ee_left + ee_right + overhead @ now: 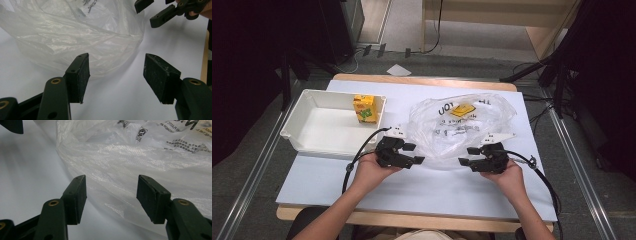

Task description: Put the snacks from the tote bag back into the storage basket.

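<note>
A crumpled clear plastic bag point(460, 125) with black print and a yellow mark lies in the middle of the white table. My left gripper point(413, 153) is at the bag's near left edge, my right gripper point(467, 155) at its near right edge, and they point toward each other. In the left gripper view my left gripper point(116, 75) stands open over bare table, with the bag point(75, 32) just ahead. In the right gripper view my right gripper point(111, 195) is open too. The bag's edge point(140, 157) lies just beyond its pads, which do not press on it.
A white tray point(312, 135) stands at the left of the table, with a yellow and green drink carton point(364, 108) upright in its far right corner. The white table sheet point(427, 190) runs on toward the person. Stands and cables surround the table.
</note>
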### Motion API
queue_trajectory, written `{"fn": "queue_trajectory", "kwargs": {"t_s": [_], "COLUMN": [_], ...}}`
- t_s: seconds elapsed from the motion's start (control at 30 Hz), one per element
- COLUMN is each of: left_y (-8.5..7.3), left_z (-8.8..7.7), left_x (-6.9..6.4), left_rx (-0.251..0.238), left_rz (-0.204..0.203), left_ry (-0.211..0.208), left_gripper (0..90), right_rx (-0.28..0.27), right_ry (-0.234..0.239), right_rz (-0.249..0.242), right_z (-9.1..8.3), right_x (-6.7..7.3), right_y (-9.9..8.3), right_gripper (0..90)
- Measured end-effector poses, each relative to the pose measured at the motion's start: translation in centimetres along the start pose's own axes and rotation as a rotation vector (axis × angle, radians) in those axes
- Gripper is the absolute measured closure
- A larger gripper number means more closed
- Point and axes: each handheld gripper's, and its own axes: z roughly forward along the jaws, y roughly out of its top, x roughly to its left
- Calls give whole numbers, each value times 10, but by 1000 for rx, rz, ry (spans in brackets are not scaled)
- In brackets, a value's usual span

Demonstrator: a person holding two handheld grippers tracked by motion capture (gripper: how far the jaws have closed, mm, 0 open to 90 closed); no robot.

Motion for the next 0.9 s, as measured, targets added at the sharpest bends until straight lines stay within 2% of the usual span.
{"fn": "queue_trajectory", "kwargs": {"t_s": [0.9], "left_y": [-4], "left_z": [2], "left_x": [5], "left_rx": [19], "left_rz": [-1], "left_ry": [12], "left_gripper": [384], "right_rx": [-4], "right_ry": [1], "right_rz": [-1], "right_z": [-1], "right_x": [1], "right_y": [0], "right_gripper": [417]}}
